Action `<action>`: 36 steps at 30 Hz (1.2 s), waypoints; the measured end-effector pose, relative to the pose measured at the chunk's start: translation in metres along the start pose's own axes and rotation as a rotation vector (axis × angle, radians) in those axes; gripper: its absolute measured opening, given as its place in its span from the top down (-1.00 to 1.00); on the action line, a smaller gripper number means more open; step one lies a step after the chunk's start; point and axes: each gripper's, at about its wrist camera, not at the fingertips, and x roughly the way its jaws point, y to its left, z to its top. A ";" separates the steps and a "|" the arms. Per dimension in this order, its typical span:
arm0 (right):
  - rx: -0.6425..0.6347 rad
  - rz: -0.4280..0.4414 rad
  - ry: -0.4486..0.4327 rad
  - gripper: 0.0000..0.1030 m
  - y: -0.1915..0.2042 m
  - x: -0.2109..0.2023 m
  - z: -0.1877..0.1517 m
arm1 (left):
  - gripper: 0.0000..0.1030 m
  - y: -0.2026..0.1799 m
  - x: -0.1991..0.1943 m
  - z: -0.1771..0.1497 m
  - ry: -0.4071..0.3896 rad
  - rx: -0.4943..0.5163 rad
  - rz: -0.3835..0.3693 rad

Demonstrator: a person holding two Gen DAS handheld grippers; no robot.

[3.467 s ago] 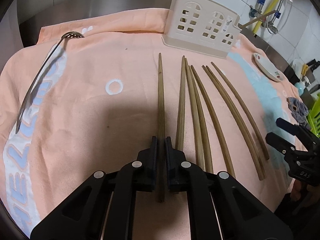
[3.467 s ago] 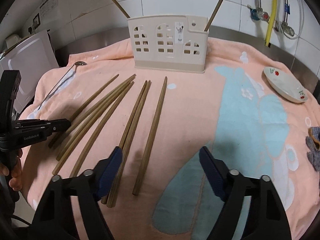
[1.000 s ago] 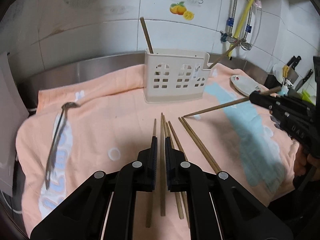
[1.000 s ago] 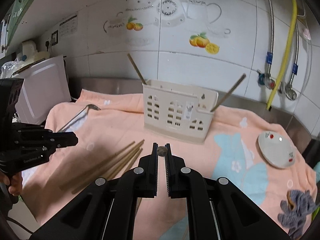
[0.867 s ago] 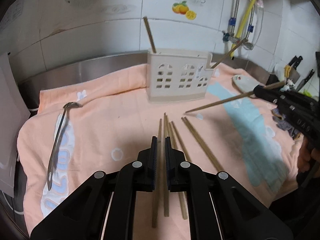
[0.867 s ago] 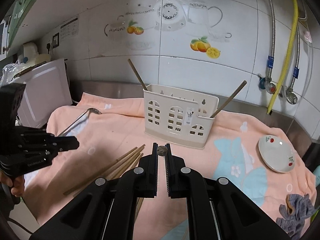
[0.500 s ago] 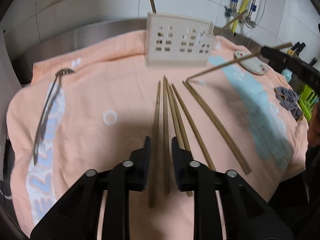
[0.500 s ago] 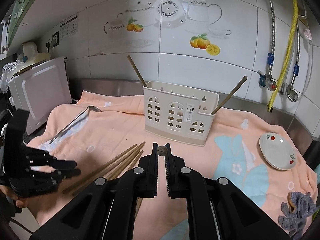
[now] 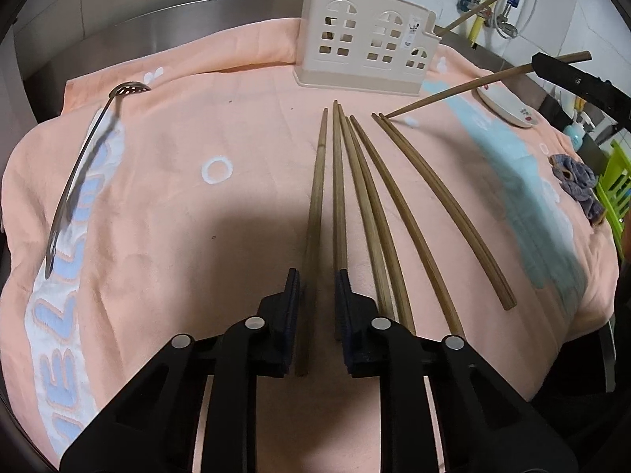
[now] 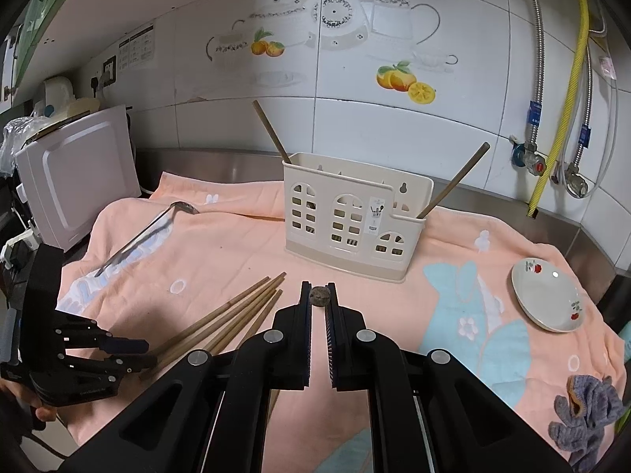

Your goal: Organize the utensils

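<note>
Six brown chopsticks lay side by side on the towel, before the cream holder, which held two more.

Even indoor light, sharp focus, broad soft shadow on the towel, strong fisheye bending, dark vignetted corners

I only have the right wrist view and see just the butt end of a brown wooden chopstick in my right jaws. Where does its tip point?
Observer: The brown wooden chopstick slants down from the right gripper; its tip ends by the far ends of the rightmost pair on the peach towel.
Operator: How many lie loose?
Observer: Six chopsticks, roughly side by side.
Operator: Has the left gripper got one?
Observer: Not yet. The left gripper has its jaws closing around the leftmost chopstick, pads not pressing.
</note>
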 end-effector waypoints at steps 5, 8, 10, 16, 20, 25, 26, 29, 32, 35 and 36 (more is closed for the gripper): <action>-0.002 0.000 0.000 0.87 0.000 0.000 0.000 | 0.69 0.002 0.006 -0.002 0.026 -0.004 0.015; -0.001 0.000 0.000 0.87 -0.001 0.000 0.001 | 0.69 0.001 0.007 -0.004 0.037 0.008 0.026; 0.000 0.001 0.000 0.87 0.000 0.000 0.001 | 0.69 0.001 0.007 -0.003 0.045 0.012 0.027; -0.001 0.001 -0.002 0.87 0.000 0.000 0.000 | 0.72 -0.002 0.006 -0.003 0.043 0.025 0.042; -0.001 0.000 -0.004 0.87 0.000 0.000 0.000 | 0.86 -0.003 0.005 -0.003 0.032 0.020 0.046; -0.005 -0.003 -0.015 0.87 0.001 -0.003 0.002 | 0.88 -0.006 0.001 -0.001 0.017 0.031 0.047; -0.007 -0.004 -0.019 0.87 0.001 -0.004 0.003 | 0.88 -0.006 -0.003 0.002 0.002 0.030 0.049; -0.014 -0.004 -0.030 0.87 0.000 -0.006 0.007 | 0.88 -0.009 -0.016 0.010 -0.040 0.037 0.050; -0.020 -0.005 -0.045 0.87 0.000 -0.009 0.014 | 0.89 -0.013 -0.032 0.023 -0.095 0.051 0.041; -0.029 -0.005 -0.064 0.87 0.000 -0.013 0.022 | 0.88 -0.017 -0.046 0.038 -0.148 0.059 0.016; -0.035 -0.007 -0.071 0.87 -0.001 -0.014 0.026 | 0.88 -0.019 -0.051 0.045 -0.167 0.062 0.007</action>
